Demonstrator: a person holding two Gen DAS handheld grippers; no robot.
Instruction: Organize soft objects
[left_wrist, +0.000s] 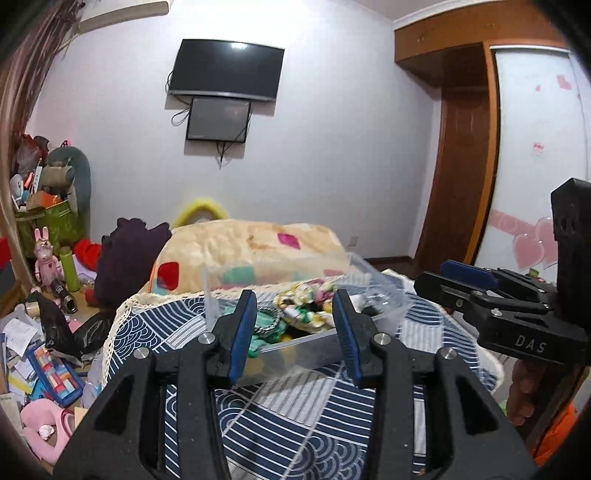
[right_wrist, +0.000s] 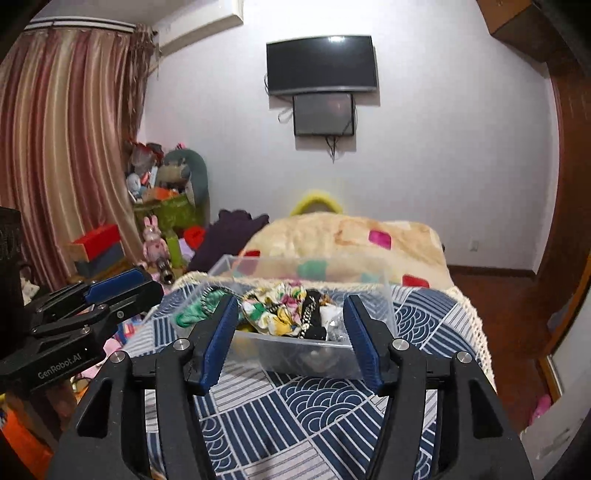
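A clear plastic bin (left_wrist: 295, 345) (right_wrist: 295, 354) stands on a blue-and-white patterned cloth (left_wrist: 295, 417) (right_wrist: 295, 417). It holds soft items: a floral scrunchie (left_wrist: 306, 301) (right_wrist: 275, 312), green fabric (left_wrist: 267, 325) (right_wrist: 195, 310) and a black-and-gold piece (right_wrist: 314, 317). My left gripper (left_wrist: 295, 328) is open and empty, just in front of the bin. My right gripper (right_wrist: 290, 339) is open and empty, also in front of the bin. Each gripper shows at the side of the other's view, the right one (left_wrist: 480, 284) and the left one (right_wrist: 110, 291).
A cream blanket with coloured patches (left_wrist: 251, 243) (right_wrist: 351, 240) lies behind the bin. A dark purple cloth (left_wrist: 125, 254) (right_wrist: 229, 232) sits to the left. Toys, boxes and papers (left_wrist: 37, 350) clutter the floor at left. Wooden floor (right_wrist: 498, 295) lies to the right.
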